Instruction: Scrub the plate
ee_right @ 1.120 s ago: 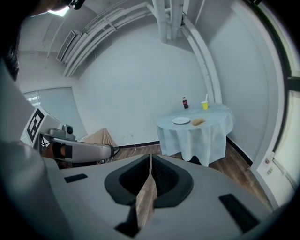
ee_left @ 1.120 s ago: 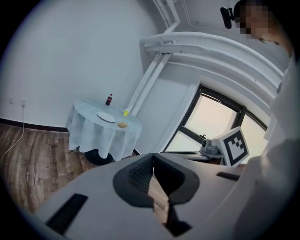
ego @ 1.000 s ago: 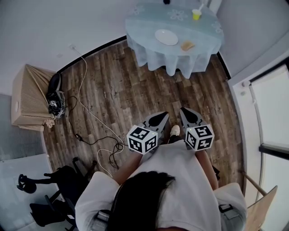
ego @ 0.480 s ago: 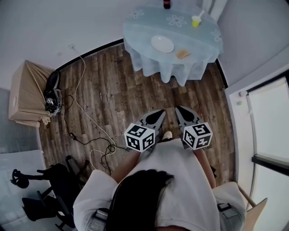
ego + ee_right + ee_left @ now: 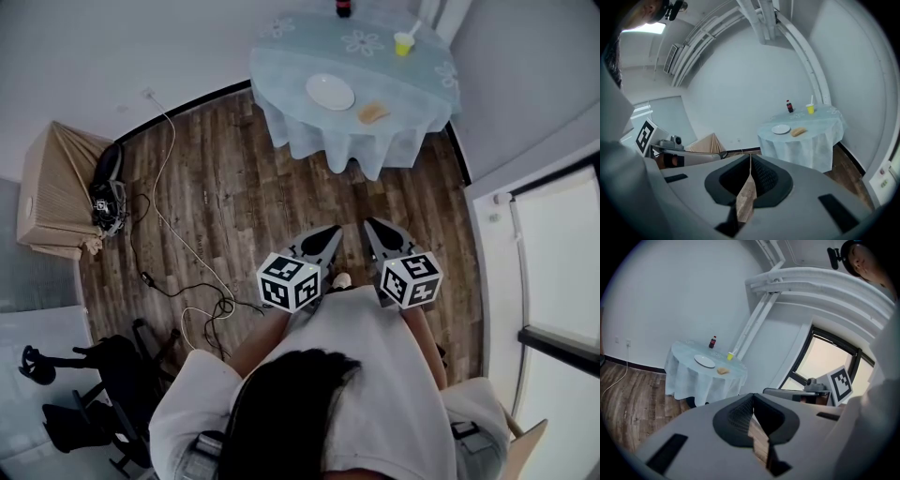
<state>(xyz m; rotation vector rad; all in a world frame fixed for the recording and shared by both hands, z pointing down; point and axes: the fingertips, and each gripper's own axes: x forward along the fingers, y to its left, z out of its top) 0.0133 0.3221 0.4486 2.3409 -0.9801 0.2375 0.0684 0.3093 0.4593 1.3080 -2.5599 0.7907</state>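
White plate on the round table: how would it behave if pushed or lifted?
The plate looks stiff and shallow, so it should hold shape. Lying flat on the draped tablecloth, it may slide or drag cloth when pushed. Its low rim probably makes gripping awkward.

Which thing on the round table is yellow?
The small cup at the far edge of the table; the plate is white, the sponge tan, the bottle dark.
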